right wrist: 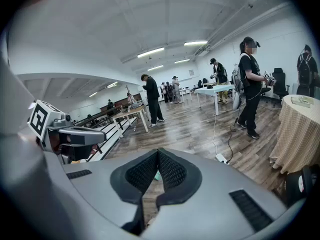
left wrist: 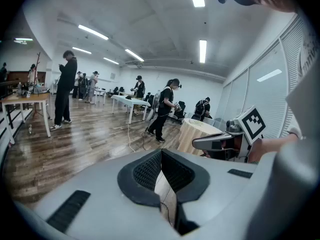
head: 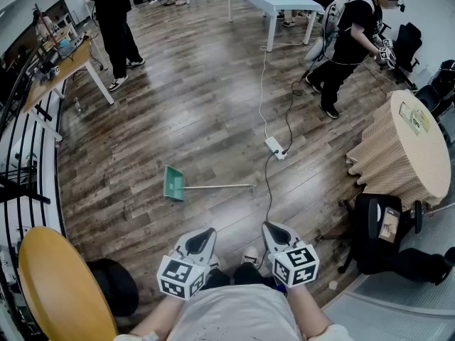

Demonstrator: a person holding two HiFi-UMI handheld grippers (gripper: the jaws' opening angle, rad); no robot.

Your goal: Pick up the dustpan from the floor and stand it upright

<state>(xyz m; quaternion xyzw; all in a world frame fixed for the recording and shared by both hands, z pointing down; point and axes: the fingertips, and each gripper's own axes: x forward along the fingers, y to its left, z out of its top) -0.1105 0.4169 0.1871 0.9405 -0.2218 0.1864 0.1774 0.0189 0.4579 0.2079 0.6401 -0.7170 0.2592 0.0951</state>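
Note:
The green dustpan (head: 174,183) lies flat on the wooden floor, its long thin handle (head: 220,186) stretching to the right. Both grippers are held close to my body, well short of it and apart from it. My left gripper (head: 205,233) points toward the pan end, its jaws shut with nothing between them (left wrist: 161,153). My right gripper (head: 271,229) sits beside it, also shut and empty (right wrist: 158,152). In the right gripper view a sliver of the green dustpan (right wrist: 157,176) shows through the gap under the closed tips.
A white power strip (head: 275,147) and its cable (head: 269,190) run across the floor just past the handle's end. A cloth-covered round table (head: 398,148) and a black chair (head: 384,226) stand at the right, a yellow seat (head: 60,283) at the near left. People stand farther back.

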